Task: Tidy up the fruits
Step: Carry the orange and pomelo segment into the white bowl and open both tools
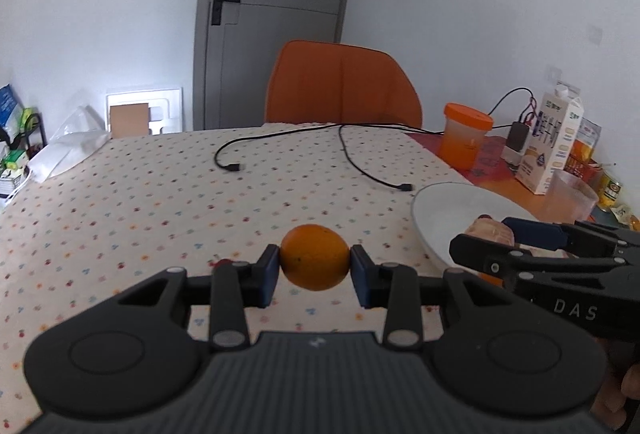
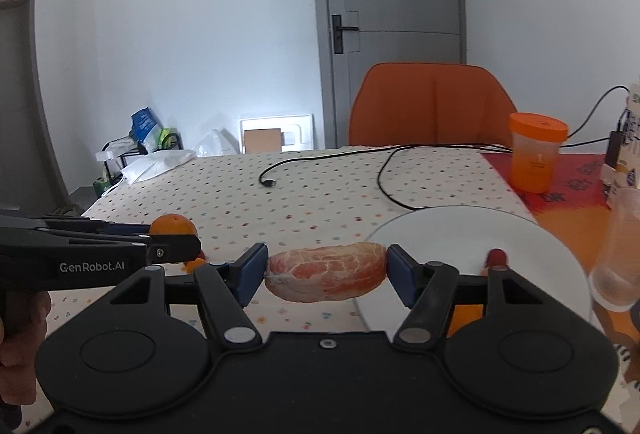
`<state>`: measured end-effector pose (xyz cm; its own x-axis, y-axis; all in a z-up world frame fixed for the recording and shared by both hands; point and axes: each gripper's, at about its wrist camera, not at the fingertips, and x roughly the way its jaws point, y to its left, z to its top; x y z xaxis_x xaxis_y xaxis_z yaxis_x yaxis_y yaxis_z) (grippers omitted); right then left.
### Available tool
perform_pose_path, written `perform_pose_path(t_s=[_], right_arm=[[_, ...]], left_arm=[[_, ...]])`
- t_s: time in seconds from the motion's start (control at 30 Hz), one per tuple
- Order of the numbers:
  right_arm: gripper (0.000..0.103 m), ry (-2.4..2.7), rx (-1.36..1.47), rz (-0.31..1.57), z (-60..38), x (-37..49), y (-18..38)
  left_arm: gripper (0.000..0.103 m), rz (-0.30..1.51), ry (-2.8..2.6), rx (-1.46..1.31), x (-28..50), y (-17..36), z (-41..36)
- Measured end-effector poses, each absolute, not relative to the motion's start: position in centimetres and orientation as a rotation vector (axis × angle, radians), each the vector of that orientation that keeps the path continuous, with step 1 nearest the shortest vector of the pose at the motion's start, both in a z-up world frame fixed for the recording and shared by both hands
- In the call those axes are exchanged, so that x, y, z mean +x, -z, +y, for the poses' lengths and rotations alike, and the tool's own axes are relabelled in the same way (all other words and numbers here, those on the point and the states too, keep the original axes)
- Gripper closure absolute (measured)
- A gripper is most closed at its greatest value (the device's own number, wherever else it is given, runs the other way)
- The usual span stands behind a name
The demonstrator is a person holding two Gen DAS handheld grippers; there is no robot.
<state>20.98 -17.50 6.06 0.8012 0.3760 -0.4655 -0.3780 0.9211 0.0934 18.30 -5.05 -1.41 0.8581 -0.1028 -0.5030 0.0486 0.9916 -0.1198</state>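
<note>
The left gripper had its jaws closed partway onto a whole orange, the blue pads pressing its two sides, and the fruit hung clear above the dotted cloth of the counter. In the right wrist view that same orange showed at the tip of the left gripper, well to the left of the plate.

The right gripper stood with its jaws set wider, about half open, clamped on a peeled citrus piece with white pith and pink flesh. The pads bore on its two ends, and it was held lengthwise between them, off the counter and just left of the white plate. A small red fruit lay on the plate behind the right finger. From the left wrist view the right gripper reached over the near edge of the plate with the peeled piece partly hidden in it.

Two black cables trailed across the cloth, and an orange-lidded cup stood beyond the plate, near a carton.
</note>
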Motion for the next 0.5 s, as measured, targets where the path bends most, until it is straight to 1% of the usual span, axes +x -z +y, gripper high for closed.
perform_pose_path(t_s=[0.5], right_arm=[[0.041, -0.316, 0.040, 0.498, -22.8, 20.9, -5.3]], left_arm=[[0.066, 0.525, 0.150, -0.060, 19.9, 0.8, -9.5]])
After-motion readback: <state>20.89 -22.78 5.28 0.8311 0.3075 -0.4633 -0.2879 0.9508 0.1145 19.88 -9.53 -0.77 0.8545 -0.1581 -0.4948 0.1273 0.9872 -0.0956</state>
